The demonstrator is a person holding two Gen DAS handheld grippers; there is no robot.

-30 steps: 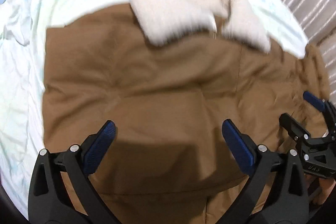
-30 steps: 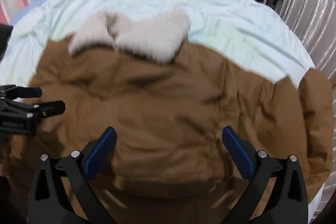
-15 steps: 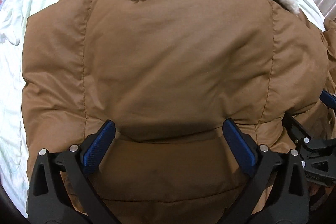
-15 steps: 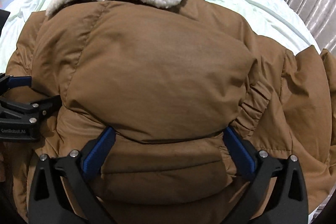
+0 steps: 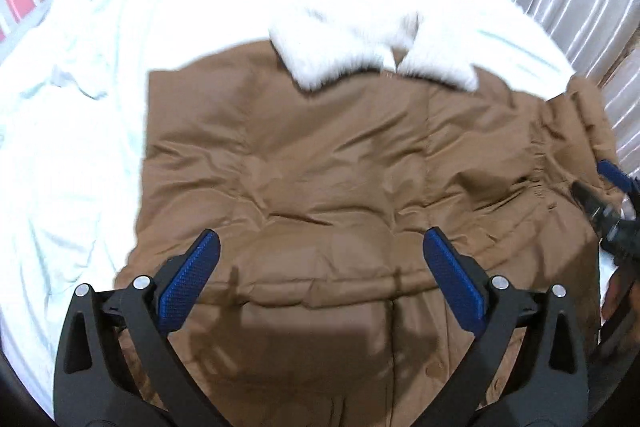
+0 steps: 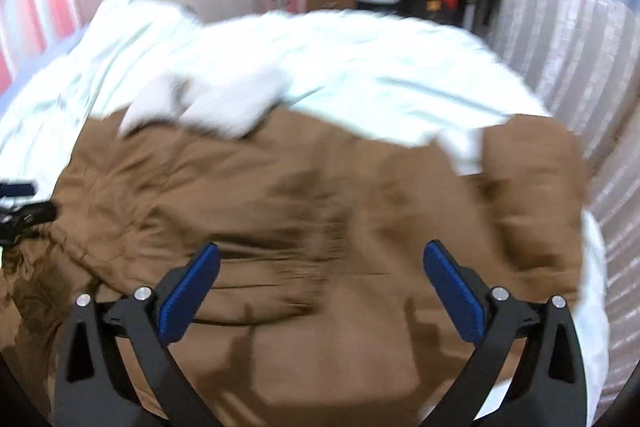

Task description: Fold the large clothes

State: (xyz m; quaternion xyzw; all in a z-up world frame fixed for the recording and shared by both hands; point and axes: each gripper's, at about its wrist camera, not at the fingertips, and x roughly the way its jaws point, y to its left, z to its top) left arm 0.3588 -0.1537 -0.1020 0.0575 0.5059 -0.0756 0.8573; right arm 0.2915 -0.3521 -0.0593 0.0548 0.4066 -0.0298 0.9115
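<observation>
Brown coat (image 5: 320,163): spread flat on bed (image 5: 72,131), collar at 12 o'clock; unfolded. Left gripper (image 5: 320,267), right gripper (image 6: 320,271): jaws wide, empty.

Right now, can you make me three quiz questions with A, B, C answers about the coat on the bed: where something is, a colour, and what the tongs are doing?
1. Where is the fluffy collar?
A. at the coat's far end
B. by the tongs
C. on the floor

2. What colour is the coat?
A. red
B. brown
C. black

3. How are the left tongs?
A. shut on the coat
B. open
C. holding a sock

Answers: 1 A, the collar lies far from both tongs, next to the sheet. 2 B, the fabric is brown. 3 B, the blue pads stand wide apart; the right tongs too.
</observation>
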